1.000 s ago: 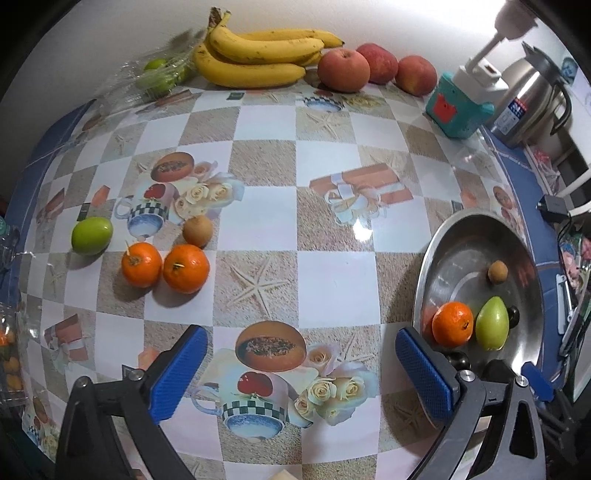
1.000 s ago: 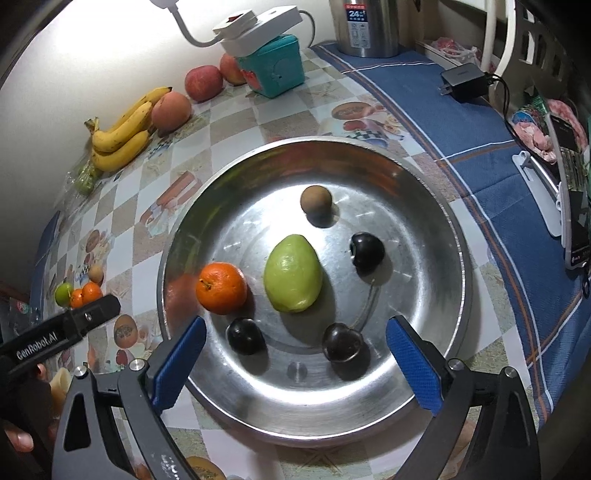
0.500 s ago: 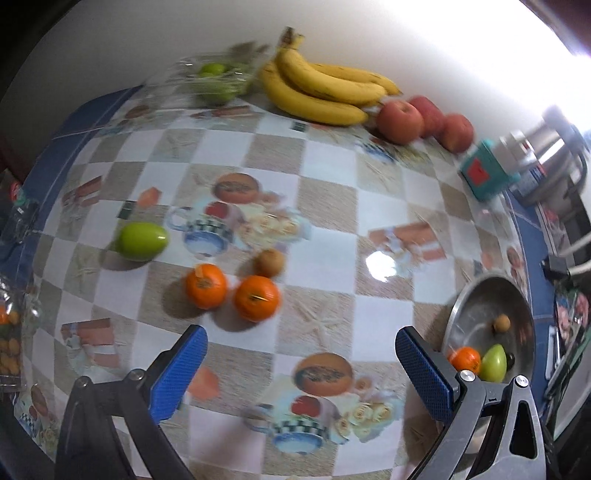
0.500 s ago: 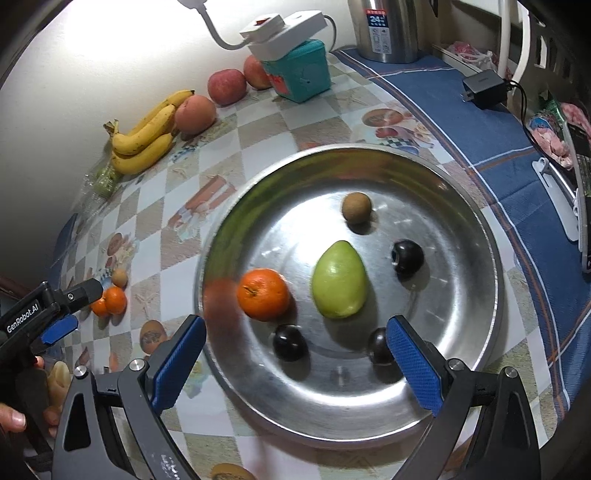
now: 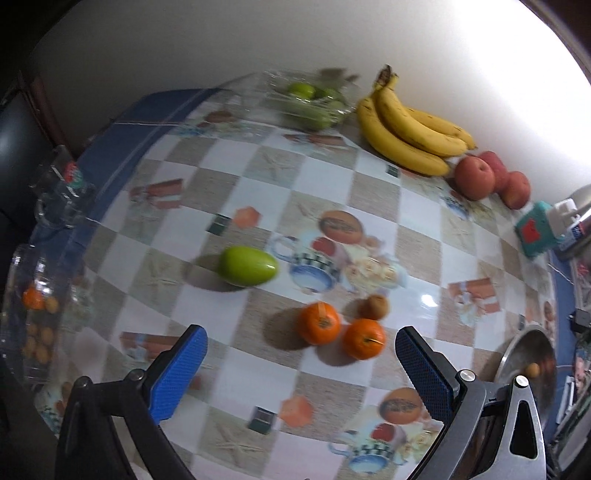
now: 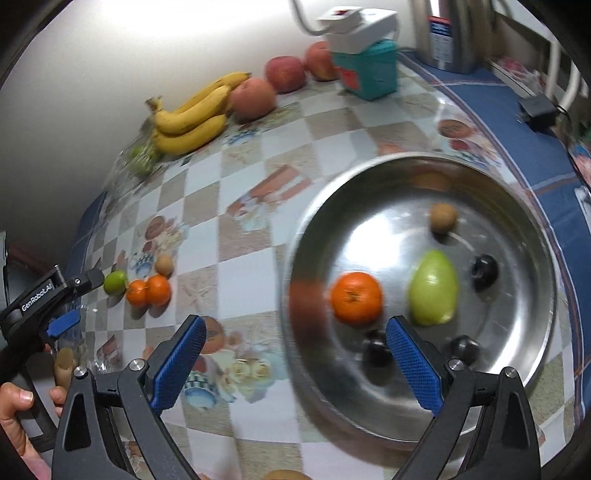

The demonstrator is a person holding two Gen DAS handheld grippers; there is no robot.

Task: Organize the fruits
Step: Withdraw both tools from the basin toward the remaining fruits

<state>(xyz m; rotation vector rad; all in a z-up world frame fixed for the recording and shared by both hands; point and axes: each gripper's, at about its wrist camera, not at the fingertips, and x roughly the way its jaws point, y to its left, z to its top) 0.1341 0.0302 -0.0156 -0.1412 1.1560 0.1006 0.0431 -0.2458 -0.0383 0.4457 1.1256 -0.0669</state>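
Observation:
My left gripper [image 5: 301, 363] is open and empty, just short of two oranges [image 5: 319, 323] [image 5: 364, 339], a small brown fruit [image 5: 374, 306] and a green mango [image 5: 247, 266] on the checkered tablecloth. My right gripper [image 6: 295, 354] is open and empty over the left rim of a steel bowl [image 6: 517, 376]. The bowl holds an orange [image 6: 355, 297], a green mango [image 6: 433, 288], a brown fruit [image 6: 443, 218] and three dark plums [image 6: 484, 266]. The left gripper [image 6: 79, 299] also shows in the right wrist view, near the loose fruit.
Bananas [image 5: 406, 129], red apples [image 5: 474, 177] and a clear box of green fruit [image 5: 314, 101] line the wall. A teal box [image 6: 369, 74] and kettle [image 6: 447, 33] stand at the back right. Clear containers [image 5: 33, 314] sit at the table's left edge.
My left gripper has swung left toward the loose oranges and mango; the bowl has slid to its right edge. My right gripper has shifted left, off the bowl's centre to its left rim.

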